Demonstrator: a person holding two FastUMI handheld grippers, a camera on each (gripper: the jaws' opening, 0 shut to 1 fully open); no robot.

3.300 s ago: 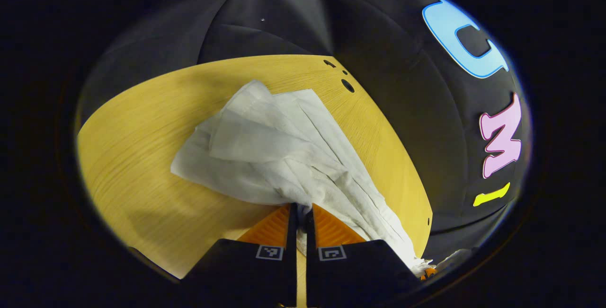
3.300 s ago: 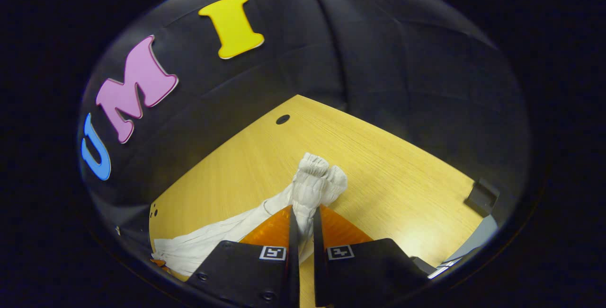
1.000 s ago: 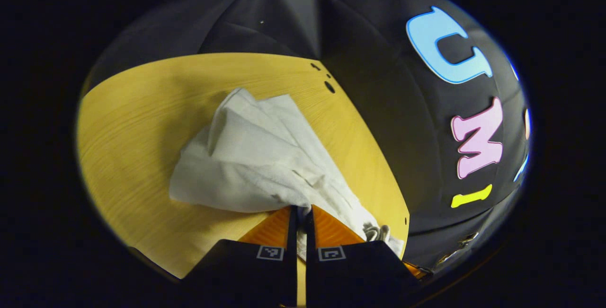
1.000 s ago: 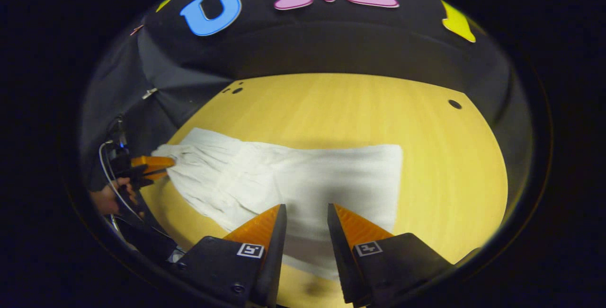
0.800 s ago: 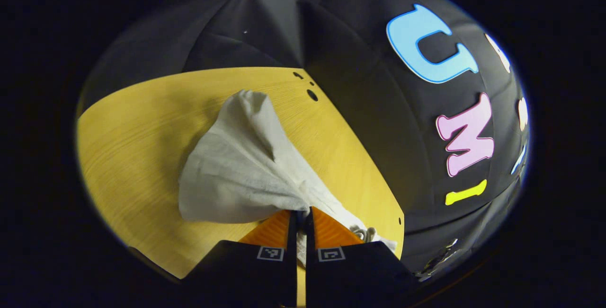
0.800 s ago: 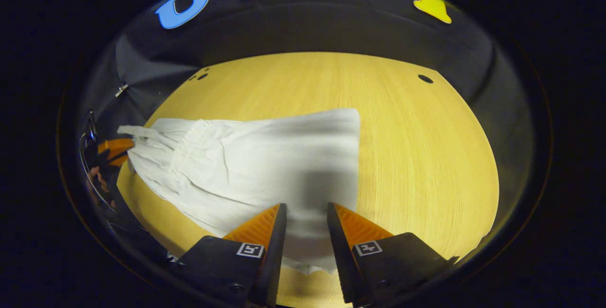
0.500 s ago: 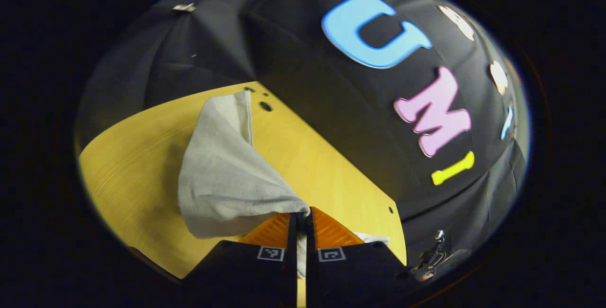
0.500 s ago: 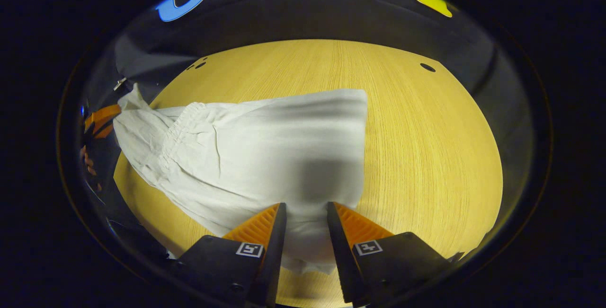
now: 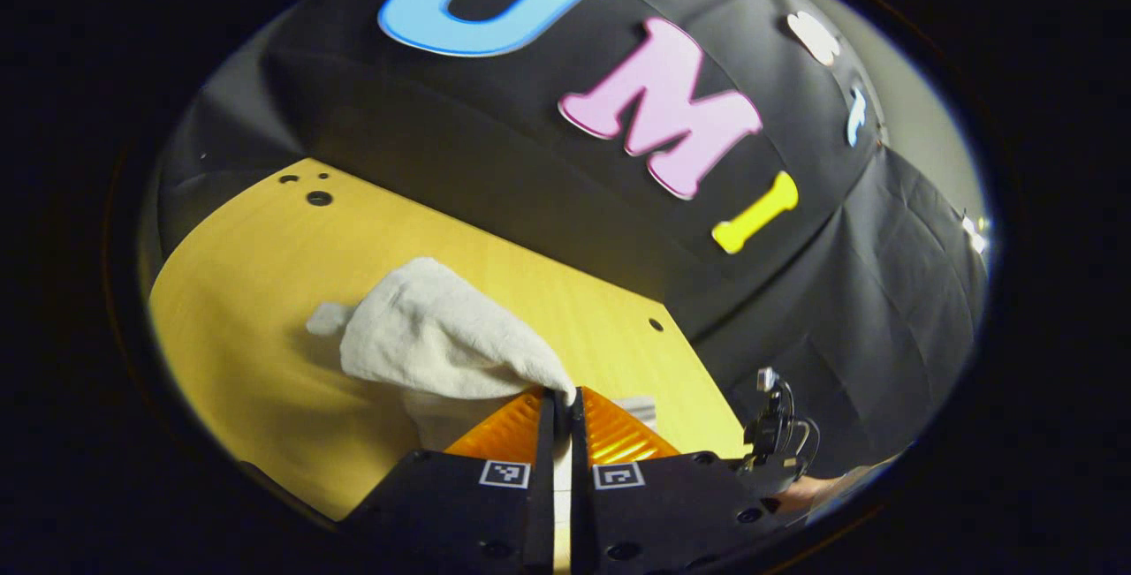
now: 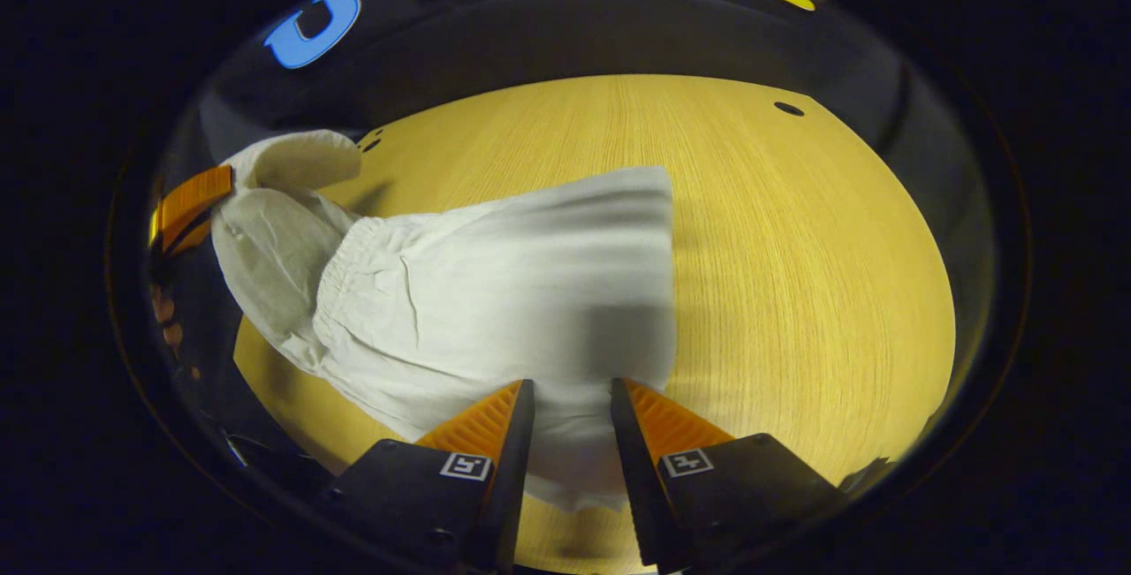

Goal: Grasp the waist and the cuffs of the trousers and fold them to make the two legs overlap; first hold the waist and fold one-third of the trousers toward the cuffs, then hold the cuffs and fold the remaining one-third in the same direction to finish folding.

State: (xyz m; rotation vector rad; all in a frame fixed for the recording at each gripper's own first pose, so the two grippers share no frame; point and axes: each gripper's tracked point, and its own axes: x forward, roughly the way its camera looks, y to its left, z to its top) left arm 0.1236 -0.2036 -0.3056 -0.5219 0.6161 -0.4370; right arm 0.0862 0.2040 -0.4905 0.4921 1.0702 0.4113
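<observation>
White trousers [image 10: 495,283] lie flattened across the yellow table [image 10: 795,275], with a gathered elastic band near their left end. My left gripper [image 9: 561,394] is shut on that left end of the trousers [image 9: 433,336] and holds it up off the table, the cloth drooping in a bunch. In the right gripper view the left gripper [image 10: 190,204] shows at the far left with the lifted cloth curling over it. My right gripper [image 10: 570,398] stands open over the near edge of the trousers, cloth showing between its fingers but not pinched.
Small round holes mark the table top [image 10: 788,109] [image 9: 318,198] [image 9: 655,325]. Bare wood lies right of the trousers' straight edge [image 10: 671,275]. The right gripper with cables and a hand [image 9: 778,434] shows low at the right. Black cloth walls surround the table.
My right gripper, shut on a gathered end 3.3 s ago, now stands open over the flattened cloth. My left gripper has raised its end and swung round toward the right.
</observation>
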